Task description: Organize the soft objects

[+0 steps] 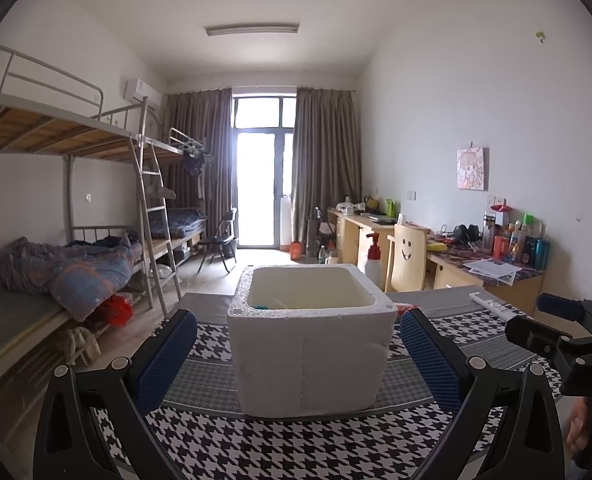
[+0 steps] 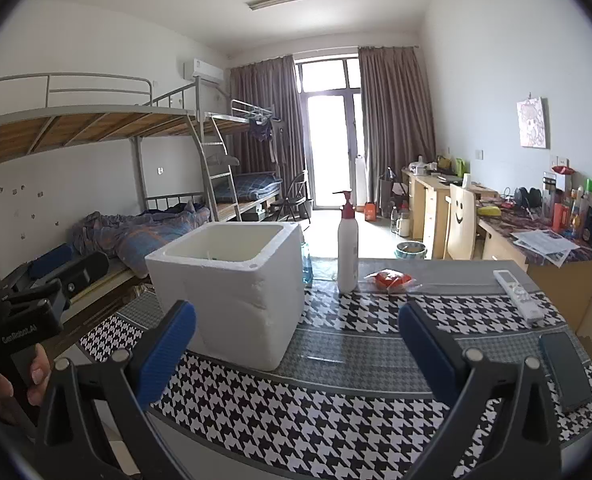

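Houndstooth worktop (image 2: 336, 400) carries my foam box (image 1: 310, 344), centred ahead of my spread left tongs (image 1: 298, 356); right tongs (image 2: 296, 352), spread too, have it front-left.

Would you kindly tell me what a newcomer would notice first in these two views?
A white foam box stands open on the houndstooth tablecloth, right in front of the open left gripper. To its right, ahead of the open right gripper, stand a white pump bottle and a red packet.
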A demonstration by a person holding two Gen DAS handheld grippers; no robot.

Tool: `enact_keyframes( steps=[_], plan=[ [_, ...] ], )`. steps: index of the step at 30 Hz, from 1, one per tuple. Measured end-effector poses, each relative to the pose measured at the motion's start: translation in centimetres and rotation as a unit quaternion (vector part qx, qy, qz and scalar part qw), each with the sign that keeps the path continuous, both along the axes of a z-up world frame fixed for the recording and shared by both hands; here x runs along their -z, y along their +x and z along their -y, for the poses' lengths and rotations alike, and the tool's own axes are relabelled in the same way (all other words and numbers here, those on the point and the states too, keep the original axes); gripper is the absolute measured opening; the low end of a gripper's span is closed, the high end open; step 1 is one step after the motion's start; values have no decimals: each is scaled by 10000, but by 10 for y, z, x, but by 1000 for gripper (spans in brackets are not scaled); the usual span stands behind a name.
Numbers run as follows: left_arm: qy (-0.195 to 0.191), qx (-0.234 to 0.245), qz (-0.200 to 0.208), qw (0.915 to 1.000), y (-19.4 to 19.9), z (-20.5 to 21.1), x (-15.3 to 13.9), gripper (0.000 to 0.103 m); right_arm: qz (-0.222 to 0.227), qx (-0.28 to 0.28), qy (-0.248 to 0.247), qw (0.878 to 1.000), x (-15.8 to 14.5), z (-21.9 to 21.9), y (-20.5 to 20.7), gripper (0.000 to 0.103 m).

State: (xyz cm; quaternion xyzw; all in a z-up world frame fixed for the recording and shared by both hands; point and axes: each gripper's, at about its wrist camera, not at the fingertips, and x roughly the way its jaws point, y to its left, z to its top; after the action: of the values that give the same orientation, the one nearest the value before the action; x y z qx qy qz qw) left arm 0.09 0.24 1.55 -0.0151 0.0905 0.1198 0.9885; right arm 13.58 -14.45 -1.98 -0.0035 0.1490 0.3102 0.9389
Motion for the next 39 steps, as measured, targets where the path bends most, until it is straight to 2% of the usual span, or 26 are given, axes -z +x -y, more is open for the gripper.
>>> enact_keyframes(
  steps=[16,39],
  plan=[
    [-18,-2,-63,10000,-3,9,4,102,-87,-10,84,9999,7,7,-5,102],
    [17,17,-44,10000,-19,16,6,102,-49,-8,-85,10000,13,6,-18,102]
  ],
)
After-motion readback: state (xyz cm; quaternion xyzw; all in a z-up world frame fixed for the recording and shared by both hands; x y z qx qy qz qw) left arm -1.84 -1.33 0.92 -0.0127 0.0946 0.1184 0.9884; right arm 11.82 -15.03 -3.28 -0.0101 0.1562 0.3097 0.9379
